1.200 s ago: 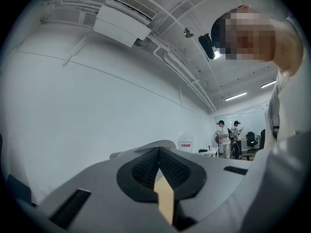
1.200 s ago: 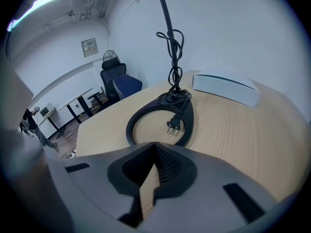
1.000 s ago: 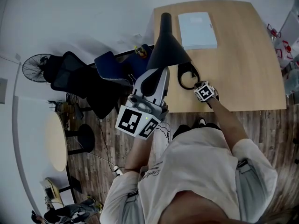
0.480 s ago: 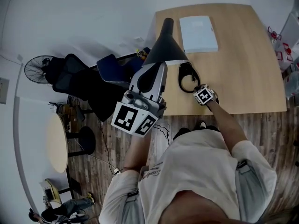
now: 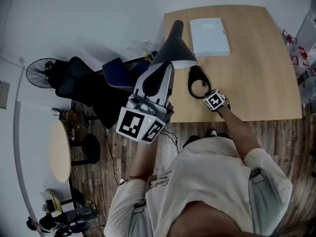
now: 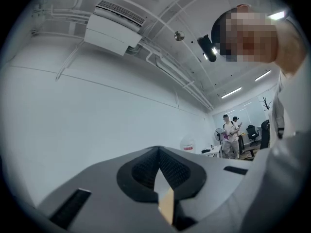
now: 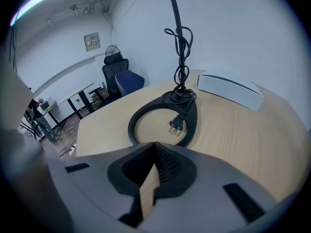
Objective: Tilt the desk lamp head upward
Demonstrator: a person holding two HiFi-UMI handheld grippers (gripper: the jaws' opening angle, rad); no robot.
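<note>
**Left gripper (image 5: 168,70) edges left and nearer; lamp head (image 5: 173,46) shows a pale rim**

Compared with a second ago, the raised left gripper sits slightly further left and nearer in the head view. The black cone of the lamp head looks shorter, and a pale strip now shows along its near rim. The right gripper (image 5: 207,95) is almost where it was, at the near edge of the lamp base (image 5: 190,83).

Only the head view shows the lamp head. It hangs above the far left part of the tabletop (image 5: 256,68), and the left gripper's tip overlaps its near rim. Whether they touch cannot be told. The left gripper view faces a bare wall and ceiling, with no lamp in it. There the left gripper (image 6: 158,152) has its jaws closed together with nothing between them.

The right gripper view gives what the head view blurs: the ring-shaped lamp base (image 7: 133,125) lies flat on the tabletop, a plug (image 7: 176,124) rests inside the ring, and the cord (image 7: 181,52) is looped round the stem. A white box (image 7: 231,91) lies to the right, beyond the base. The right gripper (image 7: 154,144) has its jaws closed and empty, just in front of the ring's near edge, and contact with it is unclear.
</note>
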